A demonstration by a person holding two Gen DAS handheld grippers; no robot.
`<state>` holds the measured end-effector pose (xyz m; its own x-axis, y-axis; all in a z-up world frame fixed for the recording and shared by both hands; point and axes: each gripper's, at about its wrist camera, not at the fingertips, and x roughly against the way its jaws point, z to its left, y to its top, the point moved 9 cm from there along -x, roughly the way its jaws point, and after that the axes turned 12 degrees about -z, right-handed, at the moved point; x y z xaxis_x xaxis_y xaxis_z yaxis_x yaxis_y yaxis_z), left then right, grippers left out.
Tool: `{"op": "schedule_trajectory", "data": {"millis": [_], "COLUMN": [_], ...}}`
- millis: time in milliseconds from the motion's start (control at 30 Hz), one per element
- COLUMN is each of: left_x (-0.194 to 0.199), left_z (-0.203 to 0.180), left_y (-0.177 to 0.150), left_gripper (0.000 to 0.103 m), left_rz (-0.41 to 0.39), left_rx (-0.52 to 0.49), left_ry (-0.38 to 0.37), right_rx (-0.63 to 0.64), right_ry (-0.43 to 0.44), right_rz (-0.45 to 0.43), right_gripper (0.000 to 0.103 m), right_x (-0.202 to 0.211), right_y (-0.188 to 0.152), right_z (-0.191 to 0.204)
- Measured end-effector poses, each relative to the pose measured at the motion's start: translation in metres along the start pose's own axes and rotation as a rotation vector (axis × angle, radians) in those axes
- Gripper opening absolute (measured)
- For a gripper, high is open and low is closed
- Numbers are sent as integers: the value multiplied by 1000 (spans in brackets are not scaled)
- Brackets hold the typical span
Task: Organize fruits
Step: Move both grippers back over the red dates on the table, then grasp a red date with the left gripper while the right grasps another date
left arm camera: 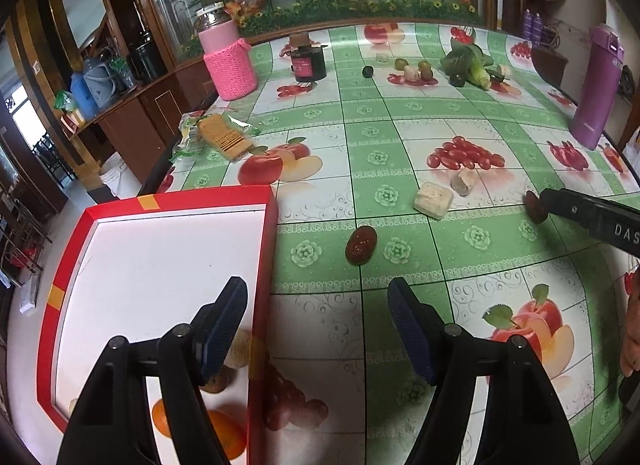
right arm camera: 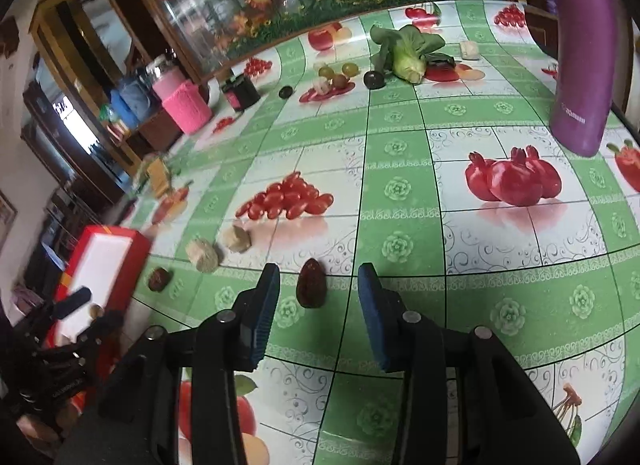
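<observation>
A red box with a white inside [left arm camera: 160, 265] sits at the table's left edge and holds an orange [left arm camera: 224, 433] and brown round fruits [left arm camera: 240, 349]. My left gripper [left arm camera: 318, 305] is open and empty, straddling the box's right wall. A red date [left arm camera: 361, 244] lies just beyond it. In the right wrist view, my right gripper [right arm camera: 318, 281] is open with a second red date [right arm camera: 311, 283] lying on the table between its fingertips. The first date [right arm camera: 159, 278] and the box [right arm camera: 102, 261] show at left. Green grapes [right arm camera: 338, 73], dark fruits [right arm camera: 374, 79] and bok choy [right arm camera: 406, 51] lie far back.
Pale square blocks [left arm camera: 434, 200] and a beige lump [left arm camera: 462, 183] lie mid-table. A purple bottle [right arm camera: 584, 49] stands at right, a pink-sleeved jar [left arm camera: 228, 57] and a dark jar [left arm camera: 310, 61] at back left. A snack packet [left arm camera: 224, 137] lies near the left edge.
</observation>
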<state>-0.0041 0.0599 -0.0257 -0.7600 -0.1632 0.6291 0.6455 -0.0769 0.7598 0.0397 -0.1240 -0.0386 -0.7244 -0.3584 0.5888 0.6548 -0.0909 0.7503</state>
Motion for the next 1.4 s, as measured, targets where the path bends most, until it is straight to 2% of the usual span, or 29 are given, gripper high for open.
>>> {"op": "schedule_trajectory", "data": {"millis": [200,367,433,467,533,600,633,700,833,967,1067,1167,1267,1400], "left_x": [-17,-33,-40,-44,-50,-51,-52,-52,-46,-15,17,47,62,68], "left_z": [-1,-9,-16,-18,-24,-28,-30,-34,-35,-33,-18,13,52,110], "left_y": [7,13,14,12,9,9,9,9,10,20,29,32,24,9], "left_gripper": [72,72,61,58,46,40,30,19,19,19,19,19,19,19], "left_rz": [25,42,60,74,94,84,85,86,68,-3,-78,-146,-159,-157], "left_rx": [-8,-29,-32,-29,-39,-39,-39,-30,-22,-14,3,44,109,165], "left_ry": [-24,-29,-55,-61,-74,-84,-91,-115,-128,-134,-120,-90,-49,57], "right_rx": [63,138,156,153,137,114,96,67,51,50,50,52,61,40], "right_ry": [-36,-99,-118,-117,-113,-113,-110,-106,-105,-74,-62,-58,-44,89], "right_rz": [24,40,36,38,42,45,47,51,43,-47,-126,-179,-171,-139], "right_gripper": [41,23,18,18,18,18,18,18,18,18,18,18,18,18], "right_x": [-12,-20,-20,-20,-19,-19,-18,-18,-16,-1,12,19,18,13], "right_y": [-8,-13,-13,-13,-12,-10,-10,-8,-7,7,18,24,21,10], "right_z": [6,7,5,4,2,-1,-4,-7,-8,-1,2,6,19,69]}}
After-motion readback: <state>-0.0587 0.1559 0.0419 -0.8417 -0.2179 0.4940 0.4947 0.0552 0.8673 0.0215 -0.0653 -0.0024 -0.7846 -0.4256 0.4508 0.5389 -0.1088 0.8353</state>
